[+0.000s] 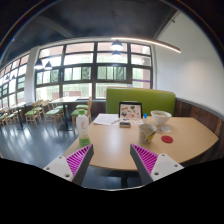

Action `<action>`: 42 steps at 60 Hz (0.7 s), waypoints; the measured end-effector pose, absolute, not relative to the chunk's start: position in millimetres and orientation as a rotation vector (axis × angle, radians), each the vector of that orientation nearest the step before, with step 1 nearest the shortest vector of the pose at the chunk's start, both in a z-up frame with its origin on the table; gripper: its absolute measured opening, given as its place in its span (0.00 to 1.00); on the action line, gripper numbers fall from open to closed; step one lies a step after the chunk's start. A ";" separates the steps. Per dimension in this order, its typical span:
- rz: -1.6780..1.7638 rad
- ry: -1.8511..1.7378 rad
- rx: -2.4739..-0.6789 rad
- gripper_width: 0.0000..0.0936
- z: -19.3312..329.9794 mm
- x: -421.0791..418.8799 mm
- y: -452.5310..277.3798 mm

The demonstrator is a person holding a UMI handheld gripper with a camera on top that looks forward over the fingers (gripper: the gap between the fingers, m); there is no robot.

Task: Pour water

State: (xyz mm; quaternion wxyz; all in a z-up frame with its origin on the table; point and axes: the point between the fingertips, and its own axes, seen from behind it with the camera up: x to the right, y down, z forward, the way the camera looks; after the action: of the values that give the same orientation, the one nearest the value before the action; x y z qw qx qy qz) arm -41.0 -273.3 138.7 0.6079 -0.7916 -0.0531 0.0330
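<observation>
**Clerk:** Item one, your gripper (112,160). You are holding it level and short of the table (110,150), fingers spread wide with nothing between them. I judge that you are lining up an approach, since the pads are facing each other across bare tabletop.

**Operator:** And the water?

**Clerk:** Item two, a bottle (82,124), clear with a pale cap, standing upright on the table beyond your left finger (76,160). It is probably your pouring vessel, though at this range I cannot tell whether it is holding water. Item three, a bowl (161,117), white, sitting across the table beyond your right finger (146,158), well apart from the bottle. That is looking like the receiving end.

**Operator:** Anything crowding me?

**Clerk:** Item four, a sheet of paper (106,119) lying flat between bottle and bowl. Item five, a small dark stand or box (126,116) just beside the paper. Item six, a mug (149,131) near the bowl. Item seven, a red disc (168,139) lying flat in front of the bowl. You are facing open table toward the bottle; the clutter is gathering around the bowl side, so the carry across is where I am expecting trouble.
</observation>
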 end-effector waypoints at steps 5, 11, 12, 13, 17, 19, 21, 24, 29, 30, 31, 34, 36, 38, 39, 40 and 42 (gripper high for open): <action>0.078 -0.125 -1.822 0.89 139.0 -39.2 -269.1; 0.095 -0.133 -1.818 0.89 140.5 -48.3 -266.6; 0.099 -0.134 -1.815 0.89 140.3 -49.7 -265.0; 0.102 -0.137 -1.811 0.89 138.8 -50.9 -266.6; 0.118 -0.143 -1.800 0.89 137.9 -58.9 -259.7; 0.126 -0.148 -1.795 0.89 136.0 -64.8 -255.5; 0.137 -0.153 -1.791 0.89 132.9 -72.1 -251.4; 0.158 -0.155 -1.785 0.89 127.0 -82.9 -243.6; 0.208 -0.172 -1.763 0.88 116.3 -111.0 -227.9; 0.216 -0.176 -1.757 0.88 114.4 -117.2 -225.1; 0.224 -0.180 -1.750 0.88 112.9 -122.5 -221.2; 0.234 -0.189 -1.735 0.88 104.6 -137.6 -204.8; 0.235 -0.193 -1.719 0.88 107.5 -149.1 -198.2; 0.232 -0.202 -1.702 0.88 106.9 -159.2 -188.5; 0.229 -0.207 -1.691 0.89 103.1 -162.7 -180.0; 0.223 -0.211 -1.683 0.88 102.4 -167.1 -174.2; 0.205 -0.212 -1.679 0.89 98.3 -174.2 -161.9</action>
State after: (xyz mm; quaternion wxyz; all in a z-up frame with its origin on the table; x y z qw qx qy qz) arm -174.2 -161.9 98.3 0.6582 -0.7415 -0.0935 0.0907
